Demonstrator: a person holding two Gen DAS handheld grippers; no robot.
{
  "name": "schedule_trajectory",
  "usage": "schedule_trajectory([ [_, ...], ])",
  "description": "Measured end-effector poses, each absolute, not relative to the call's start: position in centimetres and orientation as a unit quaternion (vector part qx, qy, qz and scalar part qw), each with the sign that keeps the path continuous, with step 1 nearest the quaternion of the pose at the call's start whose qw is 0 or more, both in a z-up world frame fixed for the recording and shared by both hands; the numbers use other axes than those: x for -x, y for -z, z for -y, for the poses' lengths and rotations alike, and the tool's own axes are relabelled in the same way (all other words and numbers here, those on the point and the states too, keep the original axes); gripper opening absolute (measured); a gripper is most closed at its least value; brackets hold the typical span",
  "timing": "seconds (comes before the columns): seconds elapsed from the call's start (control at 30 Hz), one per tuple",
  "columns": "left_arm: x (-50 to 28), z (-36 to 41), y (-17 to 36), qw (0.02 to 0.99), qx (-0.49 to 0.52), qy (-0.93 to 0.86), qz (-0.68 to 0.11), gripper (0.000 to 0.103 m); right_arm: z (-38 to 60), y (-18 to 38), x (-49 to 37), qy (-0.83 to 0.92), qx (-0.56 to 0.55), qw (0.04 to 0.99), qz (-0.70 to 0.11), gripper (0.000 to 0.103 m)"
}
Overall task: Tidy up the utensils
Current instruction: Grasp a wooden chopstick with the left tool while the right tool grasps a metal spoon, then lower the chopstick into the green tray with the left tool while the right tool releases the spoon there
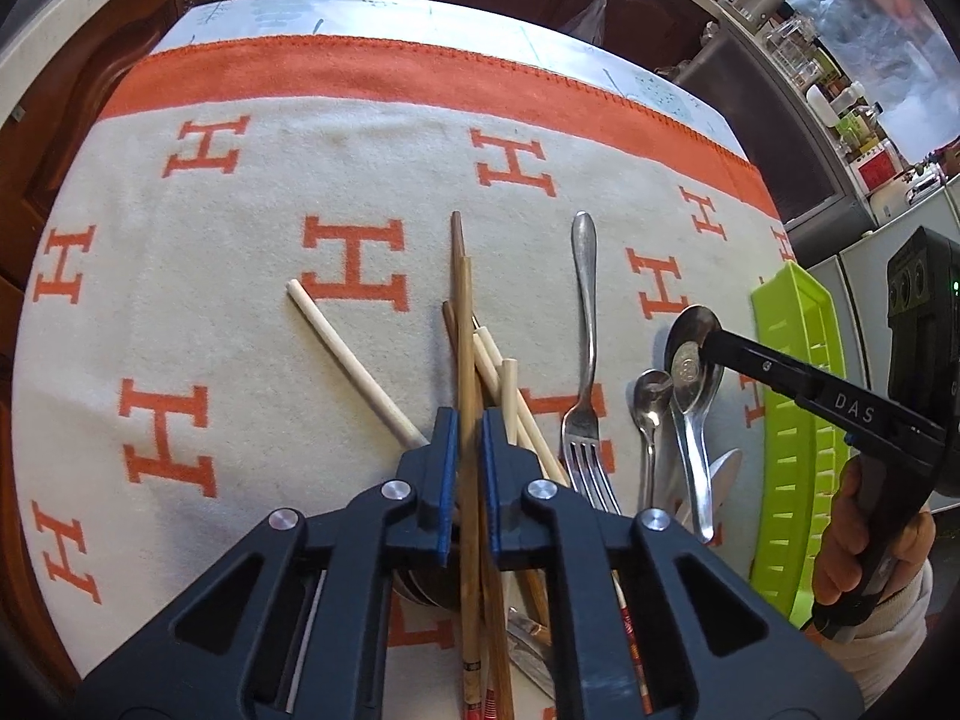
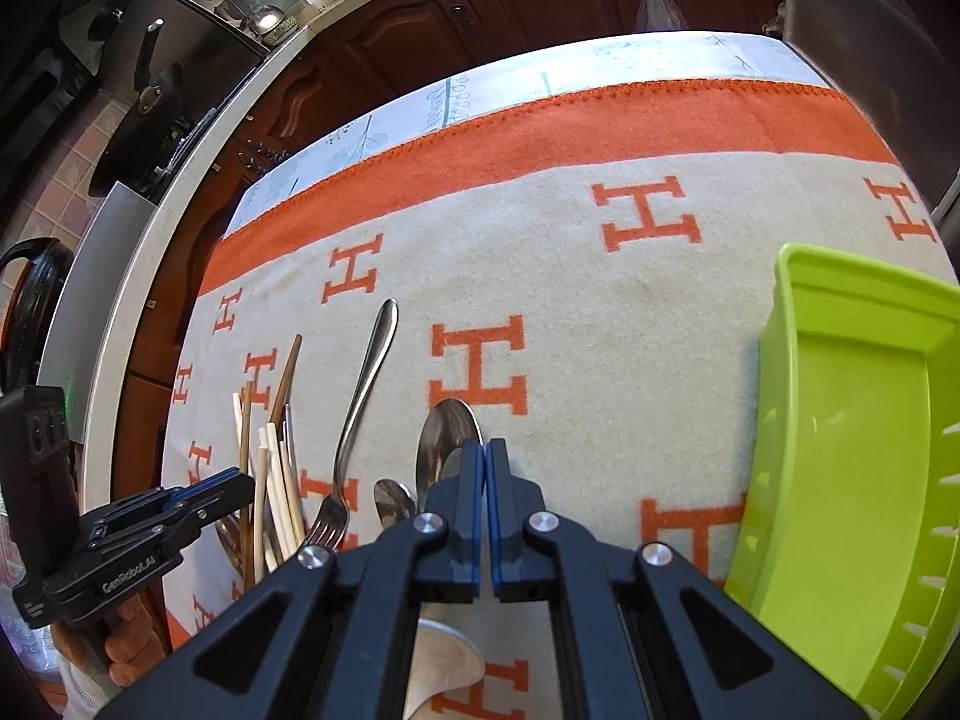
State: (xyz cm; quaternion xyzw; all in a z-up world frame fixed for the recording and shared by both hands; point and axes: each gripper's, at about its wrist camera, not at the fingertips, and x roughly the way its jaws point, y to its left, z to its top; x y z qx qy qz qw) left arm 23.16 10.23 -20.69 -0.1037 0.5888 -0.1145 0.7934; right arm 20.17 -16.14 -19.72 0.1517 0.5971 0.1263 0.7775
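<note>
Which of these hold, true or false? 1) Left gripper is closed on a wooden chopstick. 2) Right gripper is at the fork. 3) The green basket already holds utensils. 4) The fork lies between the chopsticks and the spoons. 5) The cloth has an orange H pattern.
1) True: the left gripper is shut on a wooden chopstick.
2) False: the right gripper is shut at the large spoon; the fork lies untouched.
3) False: the visible part of the green basket is empty.
4) True.
5) True: the cloth shows orange H letters.
</note>
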Motion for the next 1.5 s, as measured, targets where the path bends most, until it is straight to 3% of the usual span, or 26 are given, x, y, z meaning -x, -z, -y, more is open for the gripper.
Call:
schedule_trajectory([
  [0.43, -22.0, -12.2, 19.4, 0.795, 0.134, 0.09, -0.585, 0.004, 16.9, 17.8, -18.2, -0.153, -0.199, 0.78, -0.573, 0.001],
  [0.77, -18.2, -10.8, 13.9, 0.807, 0.135, 0.094, -0.568, 0.004, 19.8, 13.6, -13.0, -0.169, -0.222, 0.8, -0.531, 0.001],
  [1.13, -14.9, 1.5, 8.3, 0.807, 0.112, 0.161, -0.557, 0.004, 27.0, 10.1, -7.2, -0.086, -0.152, 0.843, -0.509, 0.001],
  [1.5, -16.5, 13.1, 9.6, 0.793, 0.099, 0.185, -0.572, 0.004, 31.5, 11.6, -5.2, -0.004, -0.065, 0.848, -0.527, 0.002],
])
